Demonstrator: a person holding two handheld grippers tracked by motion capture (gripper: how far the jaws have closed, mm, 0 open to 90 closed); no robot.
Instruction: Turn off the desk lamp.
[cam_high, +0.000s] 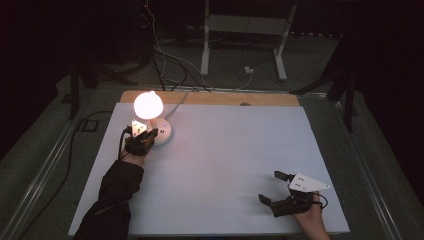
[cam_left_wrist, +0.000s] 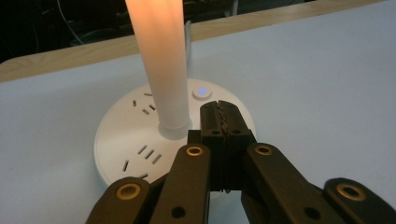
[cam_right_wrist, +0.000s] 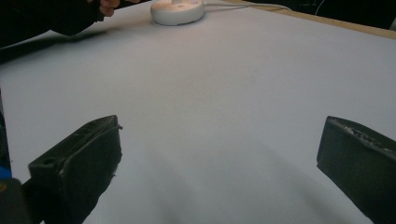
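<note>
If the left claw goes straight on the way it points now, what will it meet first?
Probably the small lit button on the white round lamp base. The left claw, shut, lies low over that base, beside the glowing stem. Depth is unclear, so it may pass just above.

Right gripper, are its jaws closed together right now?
No, in the right gripper view the right gripper has its two black jaws standing wide apart, with bare white table showing between them.

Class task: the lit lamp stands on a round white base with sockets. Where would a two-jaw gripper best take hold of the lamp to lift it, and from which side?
Probably the slim upright stem, low down just above the round base, jaws coming in level from the near side. The glowing bulb is wide, rounded and likely hot; the base looks too broad.
</note>
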